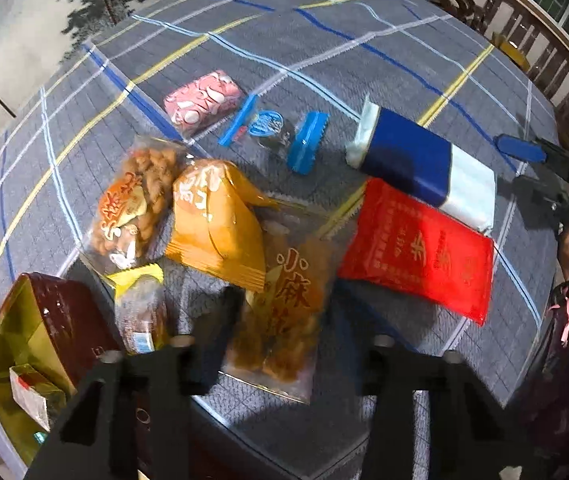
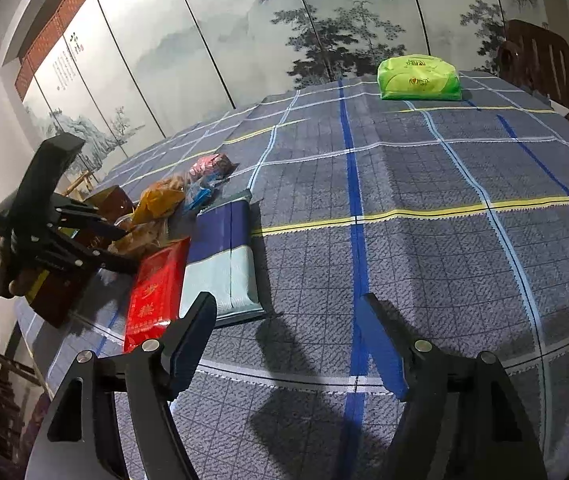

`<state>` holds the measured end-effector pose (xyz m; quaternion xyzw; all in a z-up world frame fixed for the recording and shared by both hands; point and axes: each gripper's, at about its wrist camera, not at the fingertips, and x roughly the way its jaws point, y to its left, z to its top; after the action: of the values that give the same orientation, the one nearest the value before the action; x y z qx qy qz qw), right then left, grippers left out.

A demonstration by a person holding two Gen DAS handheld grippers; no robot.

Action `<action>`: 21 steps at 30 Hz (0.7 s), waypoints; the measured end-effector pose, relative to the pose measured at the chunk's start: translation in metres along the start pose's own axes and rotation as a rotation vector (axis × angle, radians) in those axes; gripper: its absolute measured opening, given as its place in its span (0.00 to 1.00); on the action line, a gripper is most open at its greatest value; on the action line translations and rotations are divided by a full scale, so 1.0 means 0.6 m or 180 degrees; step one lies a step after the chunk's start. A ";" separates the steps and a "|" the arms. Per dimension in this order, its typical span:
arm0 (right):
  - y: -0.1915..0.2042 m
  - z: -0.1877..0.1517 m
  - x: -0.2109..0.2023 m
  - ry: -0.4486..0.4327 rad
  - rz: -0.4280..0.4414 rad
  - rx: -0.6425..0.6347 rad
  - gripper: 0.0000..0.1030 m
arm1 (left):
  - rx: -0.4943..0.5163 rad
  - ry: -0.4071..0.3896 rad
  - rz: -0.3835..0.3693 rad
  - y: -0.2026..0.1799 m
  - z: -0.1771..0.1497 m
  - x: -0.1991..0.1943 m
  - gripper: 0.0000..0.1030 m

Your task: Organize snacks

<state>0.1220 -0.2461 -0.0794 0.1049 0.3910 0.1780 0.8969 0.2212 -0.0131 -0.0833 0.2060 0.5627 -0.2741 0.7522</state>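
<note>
Snack packets lie in a cluster on the plaid cloth: a red packet (image 1: 416, 248), a blue-and-white pack (image 1: 424, 164), an orange packet (image 1: 216, 220), a clear bag of twisted snacks (image 1: 280, 312), another clear bag (image 1: 132, 208), a pink packet (image 1: 204, 100) and a blue-ended candy (image 1: 272, 136). My left gripper (image 1: 280, 328) is open, hovering over the twisted-snack bag. My right gripper (image 2: 288, 320) is open and empty above bare cloth, right of the red packet (image 2: 152, 292) and the blue-and-white pack (image 2: 224, 256). The left gripper (image 2: 124, 248) also shows in the right wrist view.
A dark red box (image 1: 44, 344) with gold lining stands open at the table's near left edge. A green tissue pack (image 2: 418, 78) lies at the far side. Wooden chairs (image 2: 544, 68) stand beyond the table. A painted screen wall is behind.
</note>
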 end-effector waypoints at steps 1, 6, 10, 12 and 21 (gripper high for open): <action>0.001 -0.001 0.000 -0.0008 0.0006 -0.0017 0.73 | -0.0026 0.0008 0.0039 -0.001 -0.002 -0.001 0.34; 0.002 0.000 0.000 -0.0006 0.0019 -0.0034 0.74 | -0.0600 -0.0120 0.0259 -0.041 -0.049 -0.030 0.33; -0.001 0.003 -0.009 -0.0022 0.0009 0.0015 0.74 | -0.1199 -0.0436 -0.0083 -0.074 -0.111 -0.088 0.33; 0.010 0.009 -0.022 -0.0049 0.0091 -0.0037 0.74 | -0.1290 -0.0546 -0.0098 -0.093 -0.127 -0.108 0.33; 0.142 0.023 -0.019 0.0220 0.0904 -0.0770 0.74 | -0.1417 -0.0944 0.0168 -0.126 -0.176 -0.202 0.33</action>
<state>0.1047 -0.1732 -0.0349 0.0444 0.3787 0.3520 0.8548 0.0688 0.0163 0.0034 0.0077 0.4872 -0.1511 0.8601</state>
